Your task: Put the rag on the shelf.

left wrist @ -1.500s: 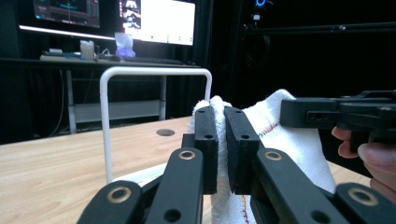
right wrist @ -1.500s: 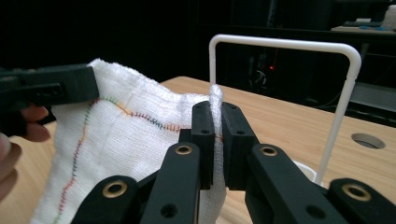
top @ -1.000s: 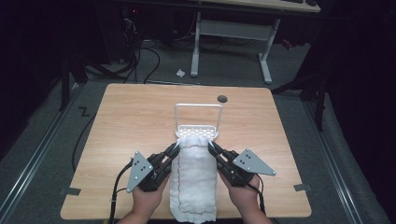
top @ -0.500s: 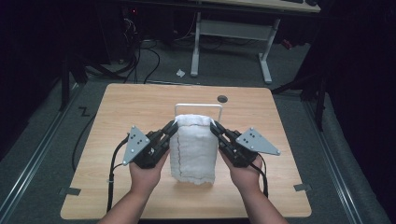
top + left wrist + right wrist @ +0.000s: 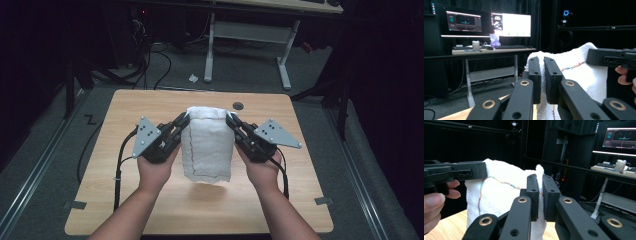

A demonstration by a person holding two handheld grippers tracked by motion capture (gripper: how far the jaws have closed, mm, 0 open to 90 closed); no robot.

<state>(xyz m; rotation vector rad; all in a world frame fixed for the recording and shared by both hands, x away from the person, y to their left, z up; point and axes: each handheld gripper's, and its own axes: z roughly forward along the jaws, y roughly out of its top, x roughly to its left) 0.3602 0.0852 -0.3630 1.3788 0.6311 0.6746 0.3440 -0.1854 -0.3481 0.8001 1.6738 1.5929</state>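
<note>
Towel (image 5: pixel 208 146) hung above the counter (image 5: pixel 125 200), each top corner pinched by the left gripper (image 5: pixel 184 120) and right gripper (image 5: pixel 231 120); it looked soft, light and limp, best held at its corners.

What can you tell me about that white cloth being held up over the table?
The white towel looks like thick, nubby terry cloth with multicoloured stitching along its hem. It hangs lifted above the wooden table, its lower edge apparently off the surface. The left tongs pinch one top corner and the right tongs the other, with the top edge stretched between them. Nothing else touches it.
</note>
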